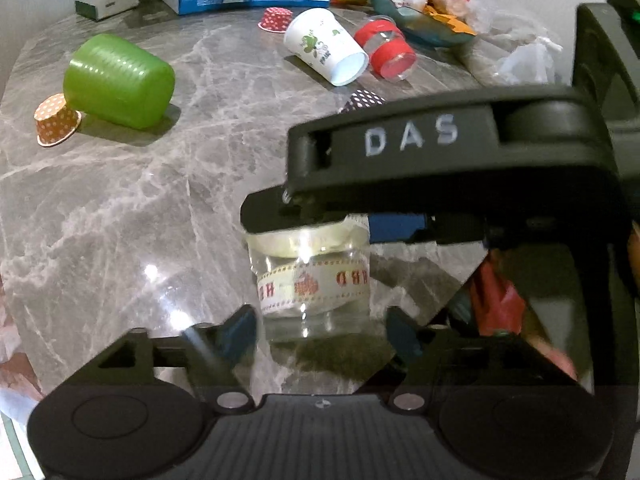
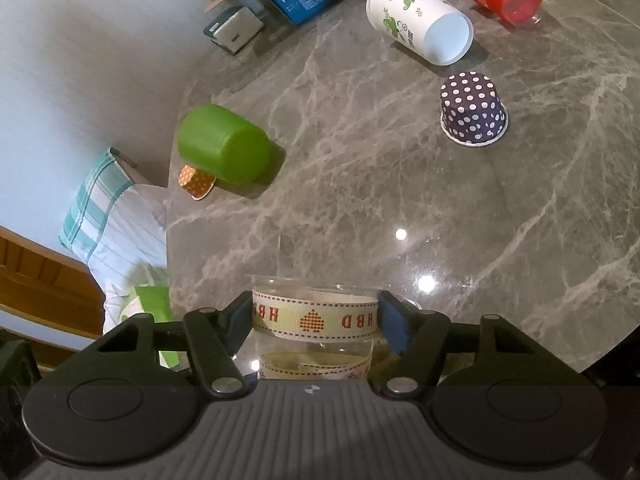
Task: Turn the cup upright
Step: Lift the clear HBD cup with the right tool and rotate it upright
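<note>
**A:** Where does everything sit, biggest first?

**B:** The table (image 2: 360, 200) fills both views. On it, in the upper part of the left wrist view, the green cup (image 1: 120, 80) and the white cup (image 1: 324, 44) lie on their sides, well apart from your tools. Then come your two grippers, and between them the clear cup (image 1: 312, 284).

**A:** Which one has it?

**B:** Your right gripper (image 2: 316, 316). Its blue pads (image 2: 394, 326) press on the cup's two sides just under the rim, so it is pinching the cup. Your left gripper (image 1: 322, 334) is spread, with one finger on each side of the cup's lower part. Neither finger seems to touch it.

**A:** How does the cup lie?

**B:** Its long axis runs top to bottom in both frames, with the wide mouth up and the narrow base down. It sits low and centre in each view. The right gripper comes across it from the right edge of the left wrist view, at right angles to that axis. I judge the cup is already upright. I can't tell whether the base rests on the table or hangs just above it.

**A:** So what matters next?

**B:** That base. Let go only once it is flat on the table, and keep the axis vertical as you do.
</note>
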`<state>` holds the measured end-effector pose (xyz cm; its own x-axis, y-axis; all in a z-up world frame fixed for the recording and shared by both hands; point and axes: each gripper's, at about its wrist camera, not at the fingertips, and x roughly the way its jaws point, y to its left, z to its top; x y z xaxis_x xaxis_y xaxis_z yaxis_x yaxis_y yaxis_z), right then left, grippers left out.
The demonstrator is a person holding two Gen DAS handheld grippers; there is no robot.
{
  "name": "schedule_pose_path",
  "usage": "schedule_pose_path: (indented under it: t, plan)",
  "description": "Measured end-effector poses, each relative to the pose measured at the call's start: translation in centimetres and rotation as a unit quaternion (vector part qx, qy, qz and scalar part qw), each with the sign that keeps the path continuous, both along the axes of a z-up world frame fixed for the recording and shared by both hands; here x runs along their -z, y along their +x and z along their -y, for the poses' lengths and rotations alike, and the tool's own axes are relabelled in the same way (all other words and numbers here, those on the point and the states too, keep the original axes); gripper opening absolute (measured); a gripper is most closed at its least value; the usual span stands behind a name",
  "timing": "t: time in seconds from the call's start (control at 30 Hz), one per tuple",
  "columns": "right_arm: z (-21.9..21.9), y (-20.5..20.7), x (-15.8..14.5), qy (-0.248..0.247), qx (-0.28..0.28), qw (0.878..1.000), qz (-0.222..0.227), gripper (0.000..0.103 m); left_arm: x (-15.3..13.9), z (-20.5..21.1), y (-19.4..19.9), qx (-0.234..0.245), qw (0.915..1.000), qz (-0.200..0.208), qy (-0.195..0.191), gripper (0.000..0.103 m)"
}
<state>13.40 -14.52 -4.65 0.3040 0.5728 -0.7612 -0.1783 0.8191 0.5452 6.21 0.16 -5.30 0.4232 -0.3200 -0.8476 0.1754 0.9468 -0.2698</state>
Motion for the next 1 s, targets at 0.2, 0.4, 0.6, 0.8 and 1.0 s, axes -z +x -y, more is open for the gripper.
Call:
schedule_pose_path:
  t: [0.2,0.4,0.6,0.8,1.0]
  plan:
    - [0.8,0.1,0.0,0.019,0.002,1.0,0.002,0.066,0.2,-3.7,-3.6,-0.008,0.9989,0.02,-0.041,0.079]
    - [1.3,-0.1,0.0,0.032,-0.001,0.999,0.013,0.066,-0.2,-8.7,-5.9,-0.083,0.9907,0.062,-0.088,0.079]
    - [1.5,-0.8,-1.3,0.029,-0.005,0.999,0.043,0.066,-1.1,-9.9,-6.1,-0.099,0.9831,0.102,-0.115,0.079]
    - [2.8,-2.6,-3.6,0.0,0.01,0.99,0.141,0.066,-1.8,-9.9,-6.3,-0.099,0.9728,0.151,-0.145,0.085]
    - [3.5,-4.0,-4.5,-0.033,0.023,0.977,0.209,0.066,-2.4,-10.7,-6.6,-0.11,0.9665,0.184,-0.141,0.085]
